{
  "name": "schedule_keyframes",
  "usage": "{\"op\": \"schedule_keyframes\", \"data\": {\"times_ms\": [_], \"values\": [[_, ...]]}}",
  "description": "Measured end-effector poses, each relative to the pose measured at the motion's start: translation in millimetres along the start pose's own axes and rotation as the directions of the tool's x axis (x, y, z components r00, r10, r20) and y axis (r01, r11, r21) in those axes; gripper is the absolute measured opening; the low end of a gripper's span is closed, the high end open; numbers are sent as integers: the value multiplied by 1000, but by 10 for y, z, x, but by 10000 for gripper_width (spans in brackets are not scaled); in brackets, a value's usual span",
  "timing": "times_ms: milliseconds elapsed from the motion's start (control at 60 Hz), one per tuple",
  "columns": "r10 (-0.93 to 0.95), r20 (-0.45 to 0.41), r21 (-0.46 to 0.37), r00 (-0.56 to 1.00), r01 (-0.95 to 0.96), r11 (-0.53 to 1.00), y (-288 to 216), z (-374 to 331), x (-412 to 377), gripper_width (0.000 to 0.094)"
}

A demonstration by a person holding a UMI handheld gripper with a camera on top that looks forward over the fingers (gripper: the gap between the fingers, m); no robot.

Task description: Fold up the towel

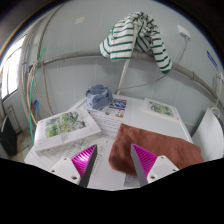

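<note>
A reddish-brown towel point(150, 143) lies crumpled on the white table point(108, 125), just ahead of my fingers and reaching to the right. My gripper point(113, 160) is open, with its magenta pads point(84, 157) spread apart. The towel's near left edge lies between the fingers, closer to the right pad point(143, 158). Nothing is held.
A picture book or printed box point(66, 127) lies on the table ahead on the left. A grey bundle point(98, 96) and printed sheets point(160, 108) sit at the table's far side. A green-striped garment point(135, 38) hangs on a stand behind. A white chair point(210, 133) stands at right.
</note>
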State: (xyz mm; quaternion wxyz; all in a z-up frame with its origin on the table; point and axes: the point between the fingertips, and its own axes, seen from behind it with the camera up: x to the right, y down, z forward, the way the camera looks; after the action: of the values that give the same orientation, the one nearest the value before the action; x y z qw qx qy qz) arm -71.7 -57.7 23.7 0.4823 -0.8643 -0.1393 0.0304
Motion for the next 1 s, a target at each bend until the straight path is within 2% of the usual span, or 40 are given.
{"op": "schedule_keyframes", "data": {"times_ms": [83, 100, 117, 133, 150, 183, 267, 300, 433, 467, 550, 650, 733, 783, 850, 933, 1000], "values": [[-7, -9, -85, 1000, 6, 996, 194, 286, 123, 576], [0, -1, -107, 1000, 0, 994, 252, 315, 104, 616], [25, 16, -82, 1000, -23, 996, 187, 336, 81, 557], [39, 15, -74, 999, -38, 997, 176, 356, 105, 560], [42, 16, -82, 999, -40, 996, 200, 360, 122, 495], [38, 14, -76, 999, -36, 996, 194, 364, 151, 487], [34, -51, -77, 998, -38, 996, 210, 366, 338, 74], [53, -37, -74, 998, -56, 996, 198, 381, 311, 46], [156, 54, -60, 986, -153, 986, 132, 345, 320, 12], [152, 60, -34, 987, -150, 988, 39, 285, 394, 12], [124, 40, 59, 992, -126, 990, -304, 81, 684, 12], [170, 9, 125, 985, -170, 977, -614, -233, 1247, 12], [223, -70, 152, 972, -211, 966, -639, -452, 1916, 13], [253, -119, 155, 960, -234, 960, -485, -540, 2295, 14], [276, -178, 114, 945, -258, 959, -216, -553, 2675, 18], [308, -198, 8, 931, -313, 950, 274, -444, 2846, 18], [324, -226, -46, 919, -342, 938, 618, -358, 2930, 23]]}}
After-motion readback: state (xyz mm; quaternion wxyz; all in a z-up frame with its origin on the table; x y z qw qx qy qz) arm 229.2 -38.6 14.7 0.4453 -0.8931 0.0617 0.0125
